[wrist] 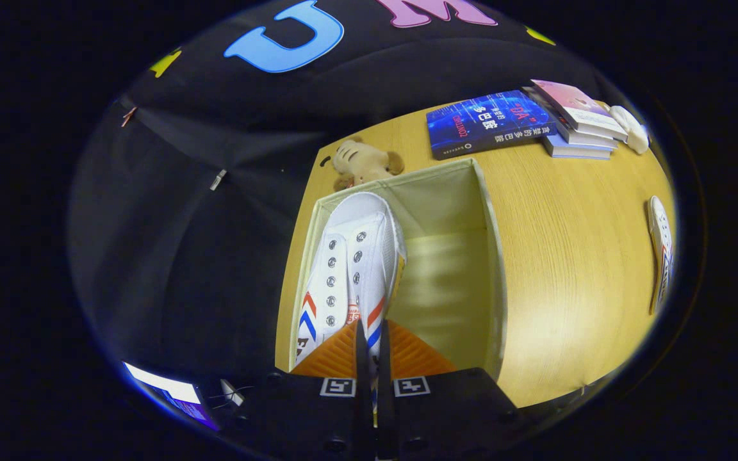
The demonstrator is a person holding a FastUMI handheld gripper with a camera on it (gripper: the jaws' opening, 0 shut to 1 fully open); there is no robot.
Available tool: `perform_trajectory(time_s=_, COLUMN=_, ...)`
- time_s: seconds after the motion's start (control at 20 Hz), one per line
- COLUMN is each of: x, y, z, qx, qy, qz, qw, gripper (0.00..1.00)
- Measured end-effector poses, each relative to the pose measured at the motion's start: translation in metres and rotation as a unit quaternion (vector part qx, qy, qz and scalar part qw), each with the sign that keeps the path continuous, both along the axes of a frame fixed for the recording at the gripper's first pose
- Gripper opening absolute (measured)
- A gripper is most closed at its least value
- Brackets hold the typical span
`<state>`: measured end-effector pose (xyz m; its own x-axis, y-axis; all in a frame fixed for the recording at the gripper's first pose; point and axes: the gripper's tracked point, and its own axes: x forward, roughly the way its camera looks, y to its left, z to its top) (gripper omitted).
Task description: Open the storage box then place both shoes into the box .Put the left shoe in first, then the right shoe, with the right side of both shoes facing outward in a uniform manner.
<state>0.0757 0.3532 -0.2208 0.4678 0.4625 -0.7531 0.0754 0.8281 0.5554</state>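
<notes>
Fingers [337, 352] of the gripper [372, 358] stand nearly closed at six o'clock, with only a thin slit between them, and the heel edge of a white shoe [353, 269] is pinched in that slit, both fingers pressing on it. The shoe, white with red and blue chevron stripes and metal eyelets, stretches from the fingers toward twelve o'clock, its toe pointing away, and lies inside the open storage box [491, 256] against the box's wall at nine o'clock; the rest of the box floor toward three o'clock is bare. The box rests on a wooden table [567, 269]. At three o'clock, well apart from the box, the second shoe [660, 250] lies on the table. Just beyond the far wall of the box sits a plush toy [366, 163]. Farther off, toward one o'clock, a blue book [487, 121] lies flat beside a small stack of books [577, 121].
</notes>
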Motion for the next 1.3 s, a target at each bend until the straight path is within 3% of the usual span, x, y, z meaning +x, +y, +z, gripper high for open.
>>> perform_trajectory(time_s=0.6, x=0.002, y=0.025, z=-0.079, qx=-0.055, qy=0.093, qz=0.014, qw=0.994, gripper=0.08)
perform_trajectory(time_s=0.8, x=0.000, y=0.023, z=-0.072, qx=-0.057, qy=0.078, qz=0.033, qw=0.995, gripper=0.34)
perform_trajectory(time_s=0.9, x=-0.003, y=0.020, z=-0.057, qx=-0.043, qy=0.063, qz=0.034, qw=0.996, gripper=0.60)
perform_trajectory(time_s=0.95, x=-0.005, y=0.020, z=-0.046, qx=-0.031, qy=0.054, qz=0.033, qw=0.998, gripper=0.79)
perform_trajectory(time_s=1.1, x=-0.009, y=0.010, z=-0.006, qx=-0.007, qy=0.017, qz=0.033, qw=0.999, gripper=0.89)
perform_trajectory(time_s=1.3, x=-0.013, y=-0.042, z=0.036, qx=-0.045, qy=-0.051, qz=0.034, qw=0.997, gripper=0.99)
